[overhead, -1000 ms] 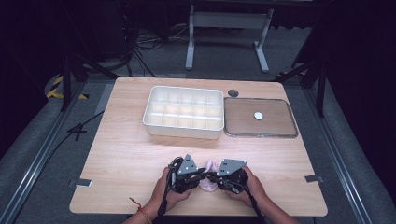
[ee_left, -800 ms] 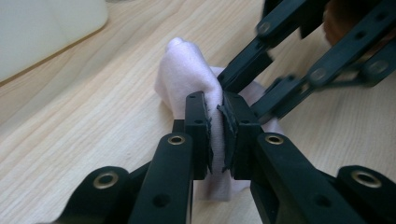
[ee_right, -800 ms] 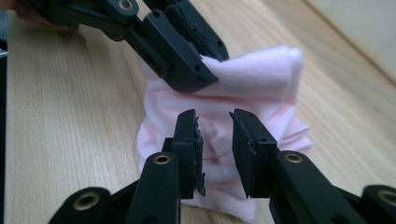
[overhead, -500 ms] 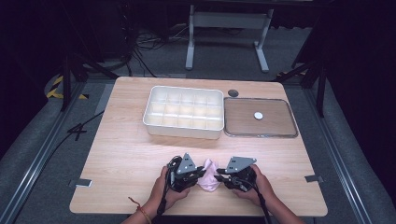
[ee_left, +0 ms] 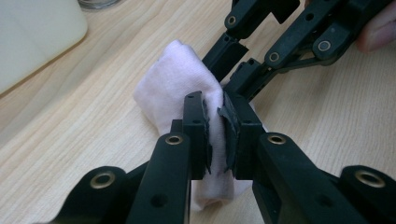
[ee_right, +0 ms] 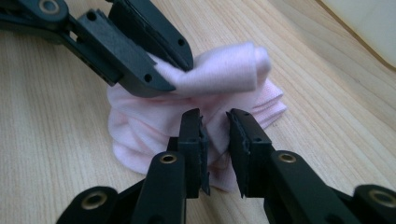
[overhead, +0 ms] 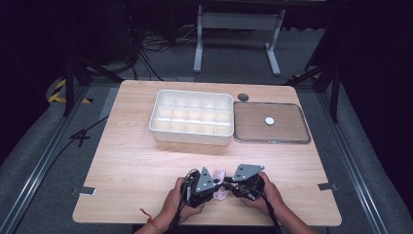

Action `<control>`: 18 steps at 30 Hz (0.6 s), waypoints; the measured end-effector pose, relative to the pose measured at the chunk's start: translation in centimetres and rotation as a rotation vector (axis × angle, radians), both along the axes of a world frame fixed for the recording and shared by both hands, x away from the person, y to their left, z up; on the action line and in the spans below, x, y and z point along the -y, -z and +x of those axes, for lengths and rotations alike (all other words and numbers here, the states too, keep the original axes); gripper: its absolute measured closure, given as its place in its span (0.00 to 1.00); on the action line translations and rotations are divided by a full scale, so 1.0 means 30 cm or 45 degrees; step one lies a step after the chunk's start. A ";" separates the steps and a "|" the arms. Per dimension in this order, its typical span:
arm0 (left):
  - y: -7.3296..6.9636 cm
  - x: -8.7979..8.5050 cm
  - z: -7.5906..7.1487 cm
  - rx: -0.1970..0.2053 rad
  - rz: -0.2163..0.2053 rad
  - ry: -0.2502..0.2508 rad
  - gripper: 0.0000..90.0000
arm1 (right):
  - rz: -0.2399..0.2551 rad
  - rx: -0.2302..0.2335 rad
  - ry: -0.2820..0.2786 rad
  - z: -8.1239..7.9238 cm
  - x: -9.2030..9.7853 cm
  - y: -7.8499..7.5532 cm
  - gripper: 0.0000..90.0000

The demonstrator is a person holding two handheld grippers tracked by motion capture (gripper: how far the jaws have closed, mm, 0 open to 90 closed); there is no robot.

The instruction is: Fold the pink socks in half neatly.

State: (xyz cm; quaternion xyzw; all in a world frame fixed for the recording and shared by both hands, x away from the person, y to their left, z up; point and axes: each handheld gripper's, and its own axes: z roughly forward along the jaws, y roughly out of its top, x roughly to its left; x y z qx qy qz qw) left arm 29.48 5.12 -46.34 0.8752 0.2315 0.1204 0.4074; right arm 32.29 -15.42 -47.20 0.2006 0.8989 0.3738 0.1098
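Observation:
A rolled pink cloth [overhead: 220, 181] [ee_left: 177, 79] [ee_right: 229, 70] lies on the wooden table [overhead: 136, 165] near its front edge, between my two hands. My left gripper [overhead: 217, 188] [ee_left: 215, 109] is shut on it, its pads squeezing a fold; its jaws have just eased open a touch. My right gripper [overhead: 225, 185] [ee_right: 215, 119] faces it from the other side. Its jaws have just been opening and now stand slightly apart, with cloth between them. In the right gripper view the left gripper [ee_right: 175, 70] clamps the upper roll of cloth.
A white compartment box [overhead: 191, 138] stands at mid table. Right of it lies a metal-rimmed brown tray [overhead: 285, 131] holding a small white disc [overhead: 269, 120]. A dark round cap [overhead: 243, 97] sits behind them. The front table edge is just under my hands.
My right hand shifted slightly right and came back toward the cloth. The left hand and the cloth stayed in place.

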 end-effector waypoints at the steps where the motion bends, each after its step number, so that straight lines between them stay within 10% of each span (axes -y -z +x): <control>1: 0.006 0.001 0.001 -0.006 0.006 0.002 0.88 | 0.002 -0.003 0.002 0.000 0.001 0.000 0.83; 18: 0.026 0.025 -0.003 0.023 0.054 0.012 0.88 | 0.021 0.038 0.013 0.007 0.027 -0.051 0.86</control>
